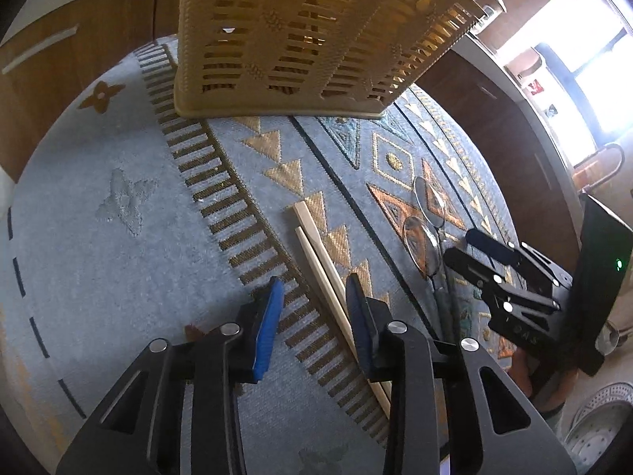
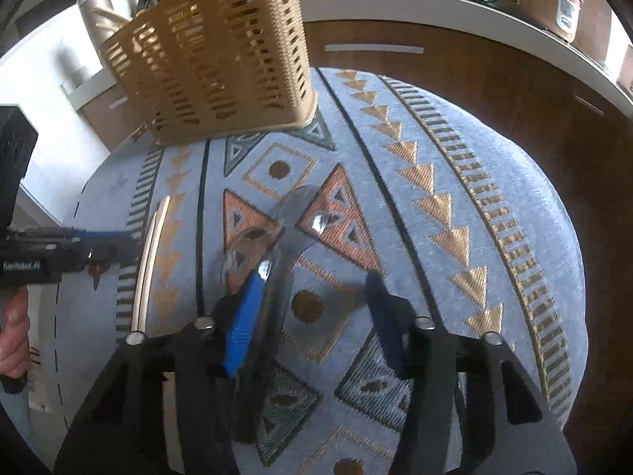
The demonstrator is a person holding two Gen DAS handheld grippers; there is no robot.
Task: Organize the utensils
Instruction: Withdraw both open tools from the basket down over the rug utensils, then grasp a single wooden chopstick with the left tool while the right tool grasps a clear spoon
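Note:
A tan slotted utensil basket (image 1: 308, 35) stands at the far side of a patterned cloth; it also shows in the right wrist view (image 2: 209, 63). A pair of wooden chopsticks (image 1: 320, 261) lies on the cloth, beside my left gripper's right finger; the pair shows in the right wrist view (image 2: 150, 253) too. Two metal spoons (image 1: 425, 233) lie side by side to the right. My left gripper (image 1: 316, 312) is open and empty. My right gripper (image 2: 312, 316) is open low over the spoons (image 2: 285, 237), whose handles run between its fingers. It also shows in the left wrist view (image 1: 470, 243).
The cloth (image 2: 435, 198) covers a round table. Wooden cabinets (image 2: 455, 79) and a counter with kitchen items stand behind. A perforated metal plate (image 1: 601, 423) lies low at the right.

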